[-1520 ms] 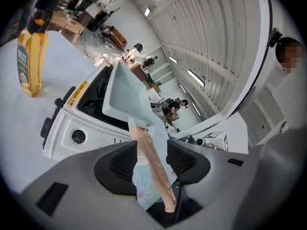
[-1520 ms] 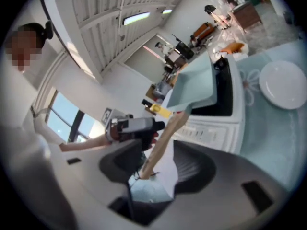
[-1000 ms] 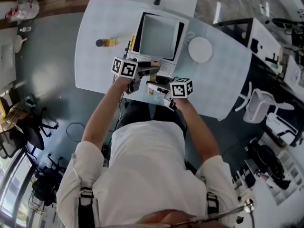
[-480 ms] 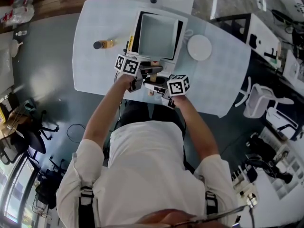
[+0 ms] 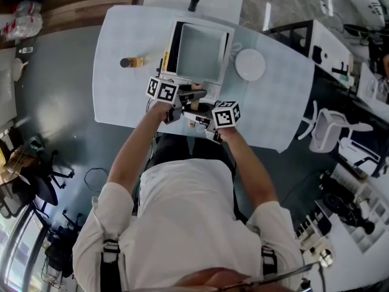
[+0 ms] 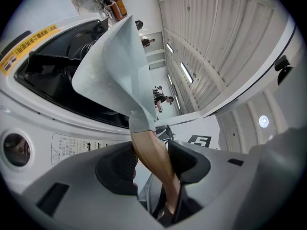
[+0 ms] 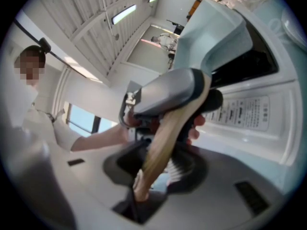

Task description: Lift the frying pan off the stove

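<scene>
Head view: apparently square, pale pan

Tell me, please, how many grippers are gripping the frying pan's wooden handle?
2. The left gripper grips the handle close to the pan; the right gripper grips it nearer its free end. Both grippers' jaws have just been closing on it.

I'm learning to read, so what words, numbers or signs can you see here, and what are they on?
"5", or maybe an S: black sign in the background.
Yellow label on the stove: blurred, can't be read.
Printed panel on the stove front: too small to read.
Left marker cube and right marker cube: square patterns only, no words.
</scene>
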`<state>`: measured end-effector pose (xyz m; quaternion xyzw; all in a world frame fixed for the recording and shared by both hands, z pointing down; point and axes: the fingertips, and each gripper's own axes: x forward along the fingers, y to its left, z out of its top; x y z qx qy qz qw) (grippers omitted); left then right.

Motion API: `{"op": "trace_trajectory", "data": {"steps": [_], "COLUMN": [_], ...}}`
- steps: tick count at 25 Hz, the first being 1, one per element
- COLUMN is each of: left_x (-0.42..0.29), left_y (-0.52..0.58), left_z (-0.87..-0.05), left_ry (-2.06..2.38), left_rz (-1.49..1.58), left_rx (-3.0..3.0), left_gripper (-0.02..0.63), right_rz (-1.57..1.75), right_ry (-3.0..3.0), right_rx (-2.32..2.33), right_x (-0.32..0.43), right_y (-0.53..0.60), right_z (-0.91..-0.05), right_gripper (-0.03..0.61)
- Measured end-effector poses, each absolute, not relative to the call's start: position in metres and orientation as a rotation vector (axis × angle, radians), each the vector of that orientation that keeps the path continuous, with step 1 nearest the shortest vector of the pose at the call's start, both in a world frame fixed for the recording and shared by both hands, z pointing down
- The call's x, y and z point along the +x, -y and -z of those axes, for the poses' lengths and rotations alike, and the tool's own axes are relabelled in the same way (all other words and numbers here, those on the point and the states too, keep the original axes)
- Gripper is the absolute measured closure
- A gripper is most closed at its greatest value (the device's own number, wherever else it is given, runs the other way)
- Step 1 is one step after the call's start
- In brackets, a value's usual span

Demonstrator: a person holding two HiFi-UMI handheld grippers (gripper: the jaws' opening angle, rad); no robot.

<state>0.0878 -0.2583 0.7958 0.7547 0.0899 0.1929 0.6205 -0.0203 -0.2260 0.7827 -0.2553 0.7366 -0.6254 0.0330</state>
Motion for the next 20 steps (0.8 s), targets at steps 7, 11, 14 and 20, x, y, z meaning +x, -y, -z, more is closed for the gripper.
{"op": "trace_trajectory", "data": {"steps": [7,11,14,20], "left_x": [0.086,0.084,0.081,0.082], "left_y": [0.251,0.237,0.223,0.195], "left_z": [-0.774,-0.753,-0.738,-0.713], "left_ry": [-0.228,-0.226,-0.213,-0.152], "left_rz": [-0.434,-0.427,-0.428,-0.396], "left_rx": [1.745,1.771,1.790,1.809], "left_gripper": [0.396,0.396,0.396,0.396], "right_rz": [1.879,1.850,1.838,1.823], "right_ry": [-2.319,-2.356,-2.388,-2.457], "right_rx": [-0.809,-0.809,-0.794,-0.725], "right_x": [-0.021,-0.023,-0.027,-0.024], "right_y": [0.217,0.202,0.187,0.153], "right_z": [-0.763,-0.744,-0.730,-0.706], "right_gripper": [0.430,0.430,0.428,0.425]}}
